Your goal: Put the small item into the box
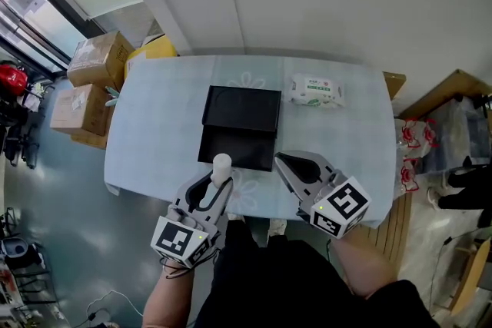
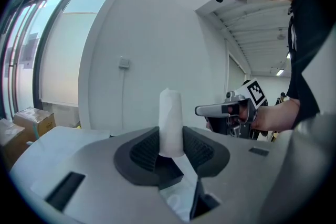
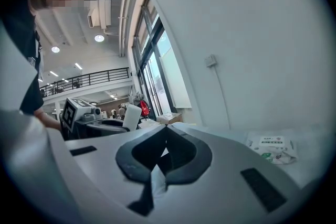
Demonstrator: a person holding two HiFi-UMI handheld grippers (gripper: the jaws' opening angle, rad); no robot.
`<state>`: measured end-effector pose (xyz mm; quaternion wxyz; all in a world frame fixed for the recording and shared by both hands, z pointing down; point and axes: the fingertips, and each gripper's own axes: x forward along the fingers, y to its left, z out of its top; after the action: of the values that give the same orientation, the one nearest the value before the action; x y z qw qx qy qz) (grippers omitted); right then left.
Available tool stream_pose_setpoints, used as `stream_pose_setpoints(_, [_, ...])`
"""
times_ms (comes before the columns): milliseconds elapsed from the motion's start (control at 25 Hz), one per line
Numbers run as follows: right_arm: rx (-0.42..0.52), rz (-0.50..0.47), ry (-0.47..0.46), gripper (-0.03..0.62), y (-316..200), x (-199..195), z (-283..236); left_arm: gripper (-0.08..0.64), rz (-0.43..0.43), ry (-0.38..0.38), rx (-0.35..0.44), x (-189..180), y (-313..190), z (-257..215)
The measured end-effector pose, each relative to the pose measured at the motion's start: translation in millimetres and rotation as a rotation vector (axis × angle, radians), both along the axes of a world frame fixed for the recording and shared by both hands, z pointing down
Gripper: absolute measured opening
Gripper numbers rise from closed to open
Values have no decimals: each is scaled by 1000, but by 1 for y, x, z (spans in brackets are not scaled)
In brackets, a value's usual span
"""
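A small white cylinder (image 1: 221, 164) stands upright between the pads of my left gripper (image 1: 218, 179), which is shut on it just in front of the table's near edge. In the left gripper view the cylinder (image 2: 170, 113) sticks up out of the dark jaws of that gripper (image 2: 171, 139). The open black box (image 1: 237, 148) lies in the middle of the table, its lid (image 1: 243, 108) folded back on the far side. My right gripper (image 1: 281, 160) hovers to the right of the box's near corner, its jaw tips together and nothing held (image 3: 165, 130).
A packet of wet wipes (image 1: 316, 90) lies at the far right of the pale blue table (image 1: 154, 134). Cardboard boxes (image 1: 98, 59) are stacked on the floor to the left. A wooden piece (image 1: 453, 84) and bags stand on the right.
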<state>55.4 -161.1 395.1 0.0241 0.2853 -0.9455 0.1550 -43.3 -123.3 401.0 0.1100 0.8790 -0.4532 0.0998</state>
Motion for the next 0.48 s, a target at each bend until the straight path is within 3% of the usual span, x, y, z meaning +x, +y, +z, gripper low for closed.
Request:
stream_pose_setpoints(240, [-17, 61, 10, 9, -22, 1, 7, 135, 71, -26, -10, -4, -33, 21])
stream_pose_setpoints(480, [-48, 139, 35, 9, -41, 3, 16, 135, 184, -167, -28, -5, -68, 55])
